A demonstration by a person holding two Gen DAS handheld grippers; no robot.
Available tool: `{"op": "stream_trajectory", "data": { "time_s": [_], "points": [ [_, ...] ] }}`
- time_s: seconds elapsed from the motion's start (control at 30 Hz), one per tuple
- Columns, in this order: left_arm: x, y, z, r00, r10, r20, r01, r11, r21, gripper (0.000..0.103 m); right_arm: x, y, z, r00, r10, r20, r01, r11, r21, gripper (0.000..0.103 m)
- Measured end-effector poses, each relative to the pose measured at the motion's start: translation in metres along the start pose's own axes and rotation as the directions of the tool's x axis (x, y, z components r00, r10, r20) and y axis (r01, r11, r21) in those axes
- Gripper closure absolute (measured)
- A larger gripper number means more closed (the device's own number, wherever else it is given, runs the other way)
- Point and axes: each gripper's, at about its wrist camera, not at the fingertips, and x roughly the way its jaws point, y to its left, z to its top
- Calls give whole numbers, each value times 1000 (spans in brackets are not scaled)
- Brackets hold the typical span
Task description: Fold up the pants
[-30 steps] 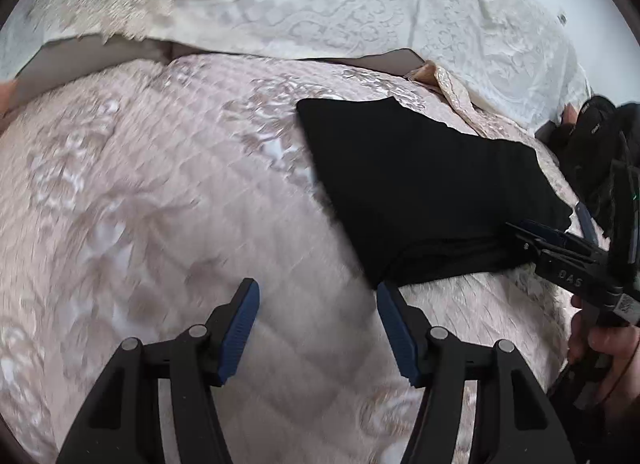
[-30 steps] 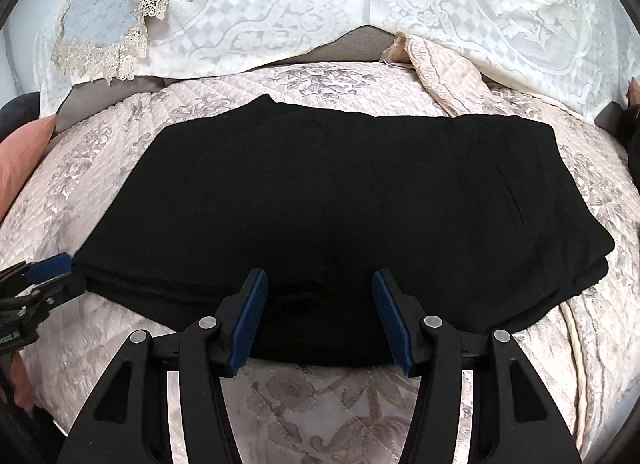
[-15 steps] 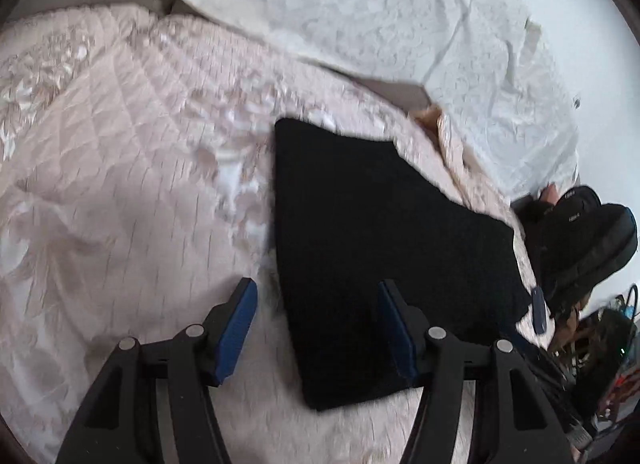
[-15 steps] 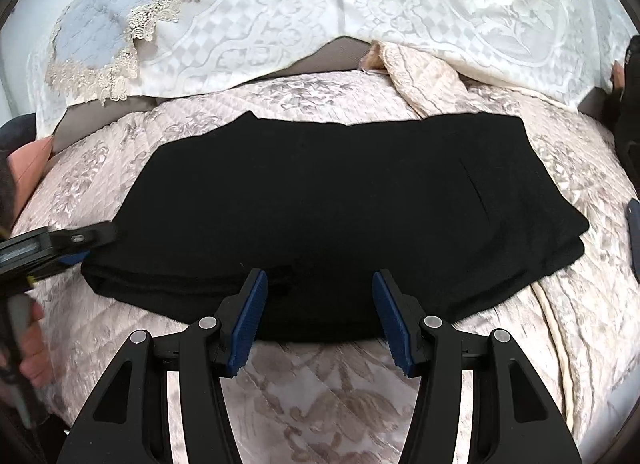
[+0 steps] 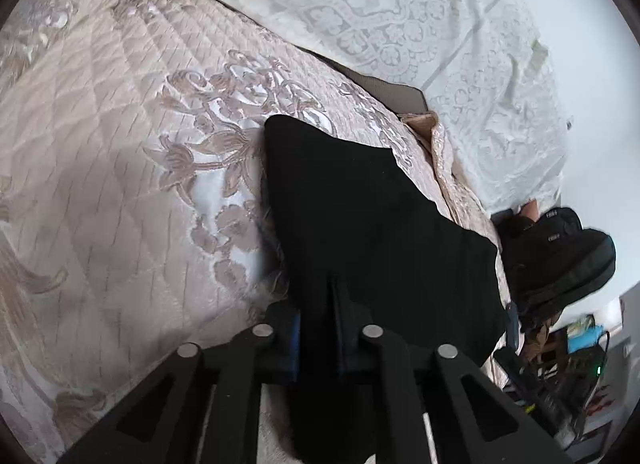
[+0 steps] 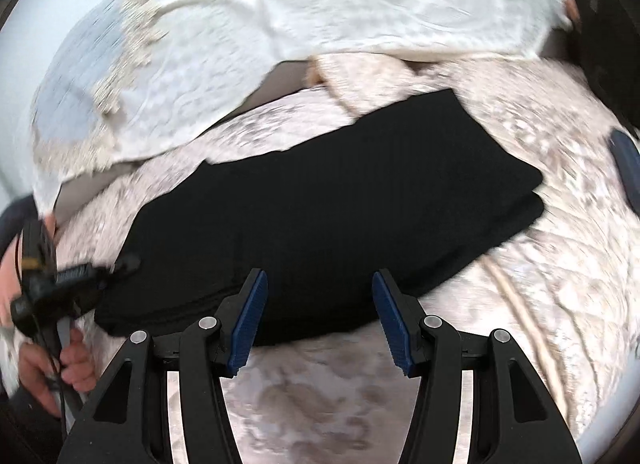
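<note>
The black pants [image 6: 340,200] lie folded in a long band across the pink quilted bedspread [image 6: 540,284]. In the left wrist view they [image 5: 372,216] stretch away from the camera. My left gripper [image 5: 318,328] is shut on the near end of the pants, with the cloth pinched between its fingers. It also shows at the left of the right wrist view [image 6: 80,276], at the pants' left end. My right gripper [image 6: 320,316] is open and empty, just above the near long edge of the pants.
White lace pillows [image 6: 320,4] lie at the head of the bed. A black backpack [image 5: 556,256] stands off the bed's far side, with cluttered gear [image 5: 572,368] below it. A dark blue object [image 6: 626,168] lies on the bedspread at the right.
My left gripper has moved onto the end of the pants and shut on it. My right gripper has tilted and stays open at the near edge.
</note>
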Motion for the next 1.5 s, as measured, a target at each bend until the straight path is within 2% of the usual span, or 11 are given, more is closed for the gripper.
{"op": "stream_trajectory", "data": {
  "time_s": [0.1,0.3,0.37,0.5,0.63,0.77,0.97,1.07,1.1,1.37,1.5],
  "points": [
    [-7,-11,0,999,34,5,-34,996,85,92,-3,-17,2,1000,7,2,-8,998,68,48],
    [-29,-33,-5,992,110,65,-121,976,183,76,-12,-39,2,1000,10,16,-12,990,141,48],
    [-33,-46,-12,990,110,84,-127,962,241,66,-12,-40,3,997,79,13,-81,984,156,48],
    [-40,-58,-21,988,113,106,-139,948,286,65,-3,-10,3,979,204,-15,-202,975,87,50],
    [-55,-57,-26,984,120,134,-154,946,285,65,24,27,3,942,318,-106,-315,948,47,52],
    [-70,-67,-29,978,118,174,-172,924,342,62,57,46,-4,923,316,-219,-314,948,46,62],
    [-51,-70,-37,988,108,106,-141,914,381,62,66,50,0,911,329,-249,-313,944,100,64],
    [-41,-68,-40,990,113,84,-136,918,372,62,70,48,3,919,303,-253,-285,953,108,84],
    [-40,-68,-41,990,114,81,-136,918,373,62,71,46,4,919,307,-248,-286,951,118,98],
    [-37,-74,-47,992,107,60,-122,898,424,62,48,38,-12,933,318,-169,-296,945,140,99],
    [-29,-74,-49,992,120,40,-126,896,426,62,53,32,-16,925,343,-162,-313,932,182,98]
  ]
}}
